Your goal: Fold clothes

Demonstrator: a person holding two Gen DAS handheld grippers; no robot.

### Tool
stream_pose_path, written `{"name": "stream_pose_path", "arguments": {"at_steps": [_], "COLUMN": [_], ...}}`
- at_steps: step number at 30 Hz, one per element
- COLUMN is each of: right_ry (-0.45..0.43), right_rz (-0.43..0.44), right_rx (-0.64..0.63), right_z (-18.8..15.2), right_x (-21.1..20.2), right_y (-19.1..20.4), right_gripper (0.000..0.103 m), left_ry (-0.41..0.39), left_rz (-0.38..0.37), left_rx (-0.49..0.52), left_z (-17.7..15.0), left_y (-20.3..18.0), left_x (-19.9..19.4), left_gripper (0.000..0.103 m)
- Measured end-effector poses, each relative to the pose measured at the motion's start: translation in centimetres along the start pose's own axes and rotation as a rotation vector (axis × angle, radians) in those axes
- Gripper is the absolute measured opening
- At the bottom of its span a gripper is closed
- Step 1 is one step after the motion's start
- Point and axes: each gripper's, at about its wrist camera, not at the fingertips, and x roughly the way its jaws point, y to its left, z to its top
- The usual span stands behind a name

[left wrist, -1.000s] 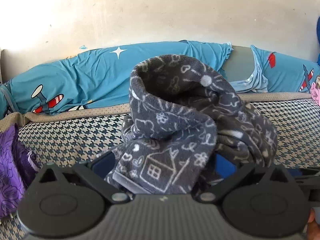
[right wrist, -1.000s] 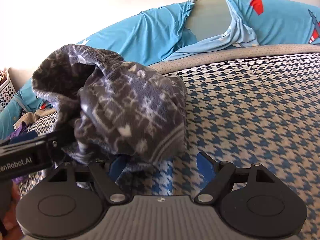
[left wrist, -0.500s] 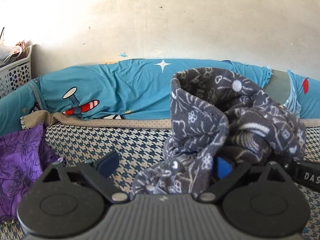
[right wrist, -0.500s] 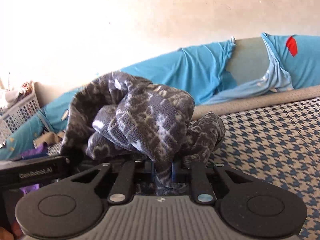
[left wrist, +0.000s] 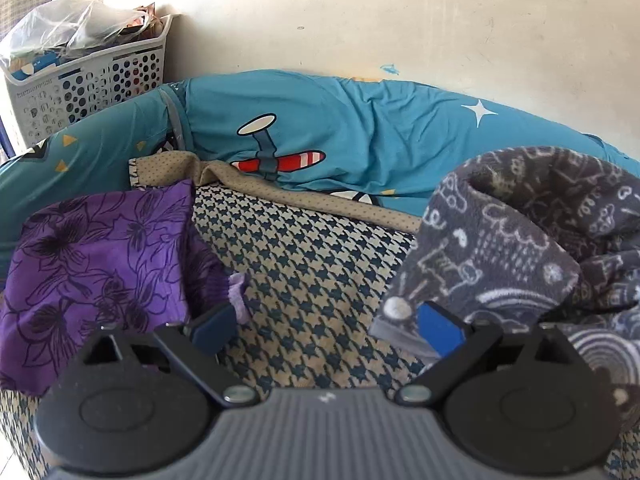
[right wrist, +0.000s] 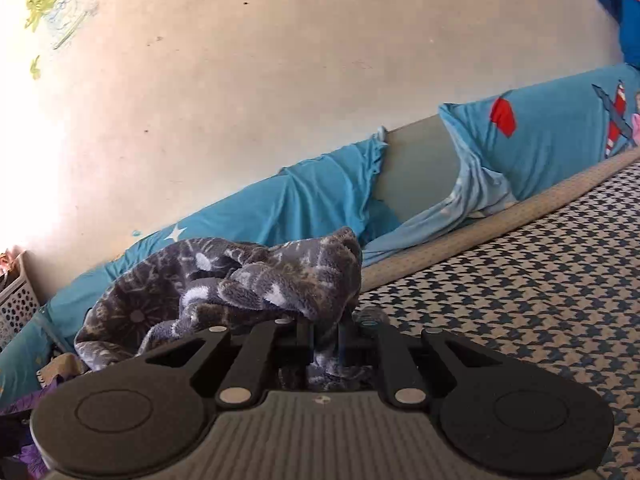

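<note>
Stood against a scuffed cream wall (left wrist: 400,20): a bed (left wrist: 320,272) under houndstooth cover, blue airplane-print bolsters (left wrist: 360,128) along it, a white perforated basket (left wrist: 92,84) cornered left, sunlit.

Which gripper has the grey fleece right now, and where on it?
The right gripper is shut on a bunched fold of the grey fleece garment. The left gripper is open, holding nothing.

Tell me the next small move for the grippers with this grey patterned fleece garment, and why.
Probably bring the left gripper right and close it on the grey patterned fleece garment: it is open and empty, while the right gripper pinches the bunched fleece alone.
</note>
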Motion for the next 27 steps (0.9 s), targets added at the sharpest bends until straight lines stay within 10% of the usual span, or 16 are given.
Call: {"name": "stream_pose_path", "arguments": {"at_steps": [27], "right_ry": [0.119], "right_rz": [-0.057], "right_rx": [-0.205], "right_z": [1.7], "right_x": [-3.5], "right_y": [-2.0], "right_gripper": [0.055], "left_ry": [0.024], "left_rz": [-0.189], "left_rx": [0.047], "left_z": [-1.2], "left_y": [-2.6], "left_x": [-0.8], "left_gripper": [0.103]}}
